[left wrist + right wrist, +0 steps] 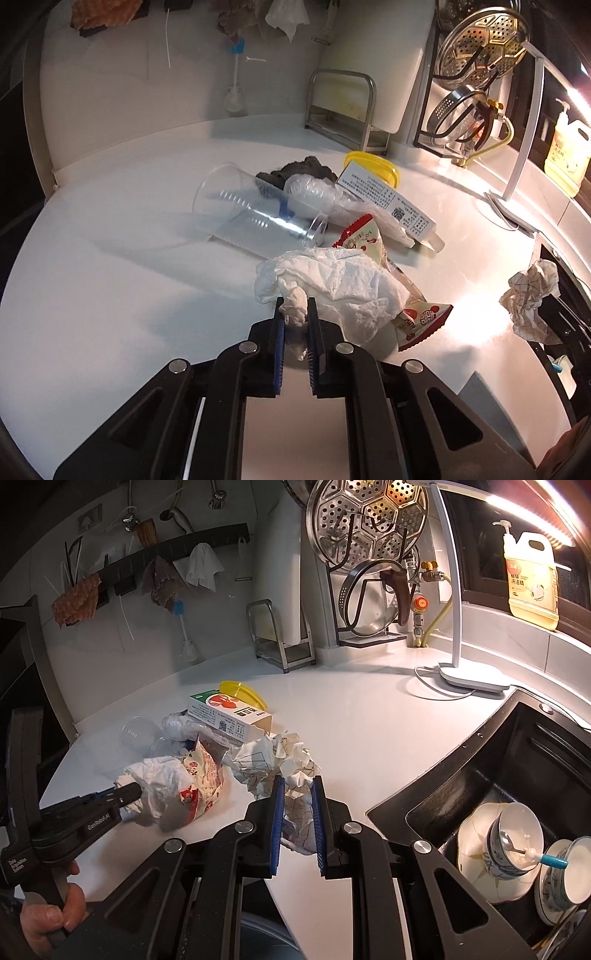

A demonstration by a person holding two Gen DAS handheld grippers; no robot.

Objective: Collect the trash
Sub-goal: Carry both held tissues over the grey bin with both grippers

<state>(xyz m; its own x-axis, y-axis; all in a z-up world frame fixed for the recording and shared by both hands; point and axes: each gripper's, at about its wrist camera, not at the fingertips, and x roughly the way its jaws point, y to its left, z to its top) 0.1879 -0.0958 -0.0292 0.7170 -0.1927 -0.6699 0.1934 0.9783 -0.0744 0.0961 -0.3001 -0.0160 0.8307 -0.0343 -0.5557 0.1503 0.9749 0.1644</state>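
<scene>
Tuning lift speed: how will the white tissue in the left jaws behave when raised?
The tissue is probably limp: it's crumpled, pinched by one corner. Likely very light. It drapes over the snack wrapper, so it may drag that.

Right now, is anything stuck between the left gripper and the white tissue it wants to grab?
No. The left gripper is already shut on an edge of the tissue, so nothing sits between them. The tissue does lie over the red snack wrapper, which could get dragged along when it lifts.
</scene>
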